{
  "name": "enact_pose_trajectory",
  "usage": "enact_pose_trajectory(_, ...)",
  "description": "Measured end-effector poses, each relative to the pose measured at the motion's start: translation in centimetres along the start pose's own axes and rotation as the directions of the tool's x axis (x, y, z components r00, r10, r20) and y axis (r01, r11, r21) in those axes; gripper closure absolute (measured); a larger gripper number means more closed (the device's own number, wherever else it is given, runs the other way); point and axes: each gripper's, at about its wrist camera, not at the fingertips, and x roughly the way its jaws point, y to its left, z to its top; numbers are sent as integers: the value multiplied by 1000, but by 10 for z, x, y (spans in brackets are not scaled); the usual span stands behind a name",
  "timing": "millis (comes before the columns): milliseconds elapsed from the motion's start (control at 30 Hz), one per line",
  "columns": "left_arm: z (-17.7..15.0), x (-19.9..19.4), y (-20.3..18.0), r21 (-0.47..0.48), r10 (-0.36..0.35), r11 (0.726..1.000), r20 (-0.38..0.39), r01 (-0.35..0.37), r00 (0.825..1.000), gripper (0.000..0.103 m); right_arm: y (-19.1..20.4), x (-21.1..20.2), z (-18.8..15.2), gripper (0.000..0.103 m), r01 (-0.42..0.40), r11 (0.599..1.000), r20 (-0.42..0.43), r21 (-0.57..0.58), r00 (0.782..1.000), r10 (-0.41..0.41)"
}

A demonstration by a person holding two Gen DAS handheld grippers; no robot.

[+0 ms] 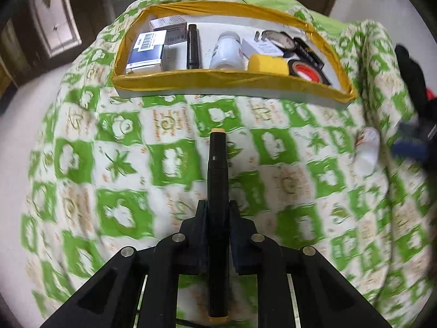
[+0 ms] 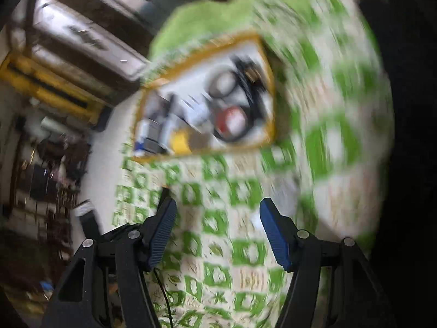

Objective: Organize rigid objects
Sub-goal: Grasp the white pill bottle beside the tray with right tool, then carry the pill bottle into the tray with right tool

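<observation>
Carrying: the left hand-held gripper (image 1: 217,213) pinches a black marker (image 1: 217,191) with yellow end caps, its fingers pressed against the barrel near the middle.
Grip reason: the marker lies along the gripper's own line, far cap pointing ahead, which should let it slide in lengthwise beside what is already stored.
Marker position: held above the green-and-white patterned cloth (image 1: 123,169), apart from the tray, not yet inside it.
Tray: a shallow box with a yellow taped rim (image 1: 232,80) sits ahead on the cloth, holding cartons at the left, a black pen-like stick (image 1: 192,46), a white bottle (image 1: 228,52), a yellow sponge block (image 1: 269,64) and a roll of black tape (image 1: 306,71).
Free slot: a bare strip shows between the black stick and the white bottle; it looks like the natural place for a second slim item.
Right hand-held gripper (image 2: 218,232): spread wide, blue pads empty, hanging over the cloth; its view is heavily blurred.
Loose item: a small white bottle (image 1: 367,147) lies on the cloth at the right, near the other gripper, likely the next thing to collect.
</observation>
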Motion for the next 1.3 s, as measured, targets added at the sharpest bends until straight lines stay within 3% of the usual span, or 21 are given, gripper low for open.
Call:
enact_pose_trajectory(300, -5, 5, -2, -30, -37, 999, 9, 38, 999, 89, -9, 32, 0, 42, 201, 976, 25, 83, 979, -203)
enact_pose_trajectory(367, -6, 5, 0, -31, -40, 999, 10, 40, 999, 89, -10, 43, 3, 49, 247, 967, 33, 70, 968, -249)
enact_pose_trajectory(400, -7, 4, 2, -33, -42, 999, 11, 42, 999, 89, -9, 47, 3, 60, 264, 963, 38, 57, 963, -266)
enact_pose_trajectory(433, -7, 4, 3, -35, -42, 998, 13, 42, 999, 89, -9, 50, 3, 65, 274, 961, 47, 35, 960, -275)
enact_pose_trajectory(667, -9, -12, 15, -62, -60, 996, 67, 64, 996, 89, -1, 43, -1, 66, 189, 982, 67, -26, 980, -187)
enact_pose_trajectory(833, -8, -27, 20, -85, -107, 990, 112, 116, 988, 89, 8, 38, -5, 66, 104, 994, 43, -43, 994, -102)
enact_pose_trajectory(1033, -2, -33, 22, -89, -116, 988, 122, 127, 986, 89, 22, 26, -5, 66, 40, 997, 44, -71, 998, -37)
enact_pose_trajectory(1300, 23, -41, 21, -85, -114, 988, 148, 128, 982, 89, 28, 15, 13, 66, 22, 996, 69, -85, 998, -16)
